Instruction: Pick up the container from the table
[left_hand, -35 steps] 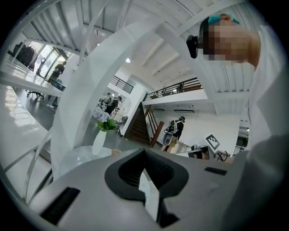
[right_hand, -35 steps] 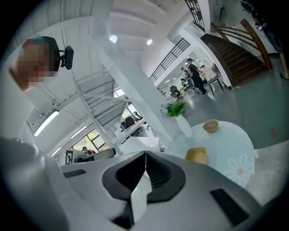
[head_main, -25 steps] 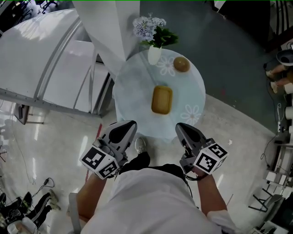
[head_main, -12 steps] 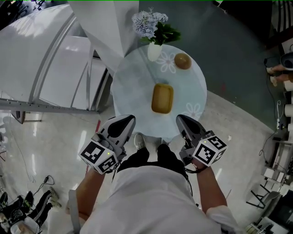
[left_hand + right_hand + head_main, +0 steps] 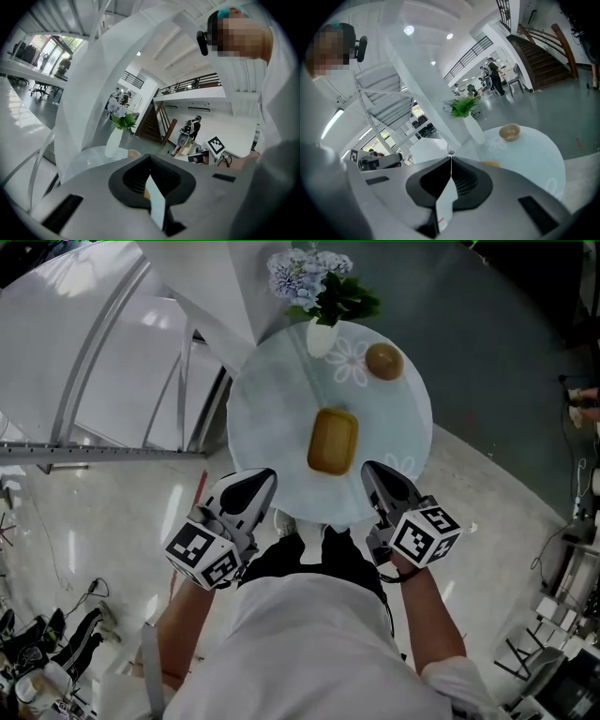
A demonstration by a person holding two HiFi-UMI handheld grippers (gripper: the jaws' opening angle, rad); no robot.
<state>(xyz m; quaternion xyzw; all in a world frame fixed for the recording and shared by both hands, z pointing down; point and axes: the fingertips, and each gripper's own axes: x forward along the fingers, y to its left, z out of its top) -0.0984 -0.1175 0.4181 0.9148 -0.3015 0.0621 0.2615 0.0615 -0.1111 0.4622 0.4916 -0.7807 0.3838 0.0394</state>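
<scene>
The container (image 5: pixel 333 442) is a yellow rounded rectangular box lying in the middle of the round white table (image 5: pixel 272 418). In the right gripper view only a yellow sliver of the container (image 5: pixel 490 164) shows over the jaws. My left gripper (image 5: pixel 261 476) hangs at the table's near left edge, short of the container, jaws shut and empty. My right gripper (image 5: pixel 371 470) is over the near right edge, just to the right of the container, also shut with nothing in it. The left gripper's (image 5: pixel 150 155) tips meet, and so do the right gripper's (image 5: pixel 451 154).
At the table's far side stands a white vase with flowers (image 5: pixel 319 334), and a round brown bowl (image 5: pixel 383 361) sits to its right. A white slanted structure and stair rails (image 5: pixel 103 362) lie to the left. The person's feet (image 5: pixel 286 521) are under the near edge.
Both grippers have moved forward and down towards the table's near edge. The table and container now sit closer and larger in the head view. Both stay shut.
</scene>
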